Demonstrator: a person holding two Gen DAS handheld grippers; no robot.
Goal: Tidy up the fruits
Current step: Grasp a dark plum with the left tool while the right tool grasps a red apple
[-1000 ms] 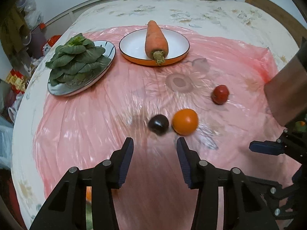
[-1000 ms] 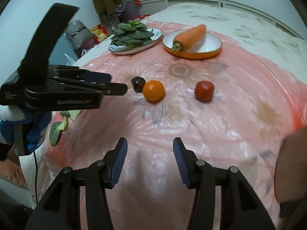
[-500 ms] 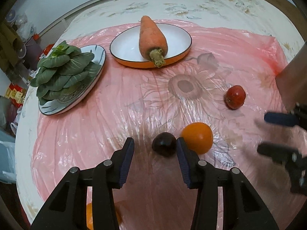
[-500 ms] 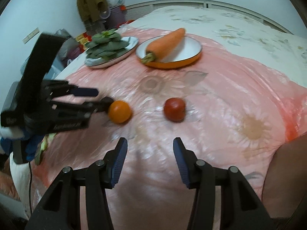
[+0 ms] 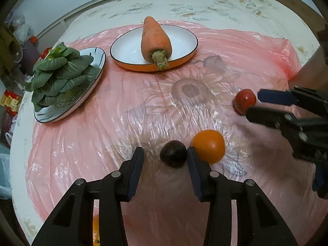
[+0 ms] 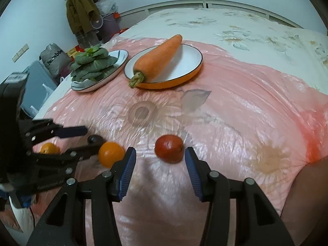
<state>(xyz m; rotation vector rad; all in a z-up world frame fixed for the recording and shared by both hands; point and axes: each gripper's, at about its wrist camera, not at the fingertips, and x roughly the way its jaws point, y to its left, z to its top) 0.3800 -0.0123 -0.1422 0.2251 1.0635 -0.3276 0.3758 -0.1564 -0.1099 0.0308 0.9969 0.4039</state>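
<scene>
A dark plum (image 5: 173, 153) lies on the pink plastic sheet, touching an orange (image 5: 208, 146). My left gripper (image 5: 165, 157) is open, its fingertips on either side of the plum. A red fruit (image 6: 169, 150) lies just ahead of my open right gripper (image 6: 160, 158), near its right finger. In the right wrist view the orange (image 6: 111, 154) sits by the left finger, and the plum (image 6: 94, 139) shows between the left gripper's fingers. The red fruit (image 5: 245, 100) shows at the right gripper's tips in the left wrist view.
An orange-rimmed white plate (image 5: 184, 41) holds a large carrot (image 5: 155, 41). A grey plate (image 5: 96, 55) holds leafy greens (image 5: 59, 73). A second orange (image 6: 49, 148) lies at the sheet's left edge. Bedding with flower print lies beyond.
Both grippers moved forward and down. The left gripper now brackets the plum; the right gripper closed in on the red fruit.
</scene>
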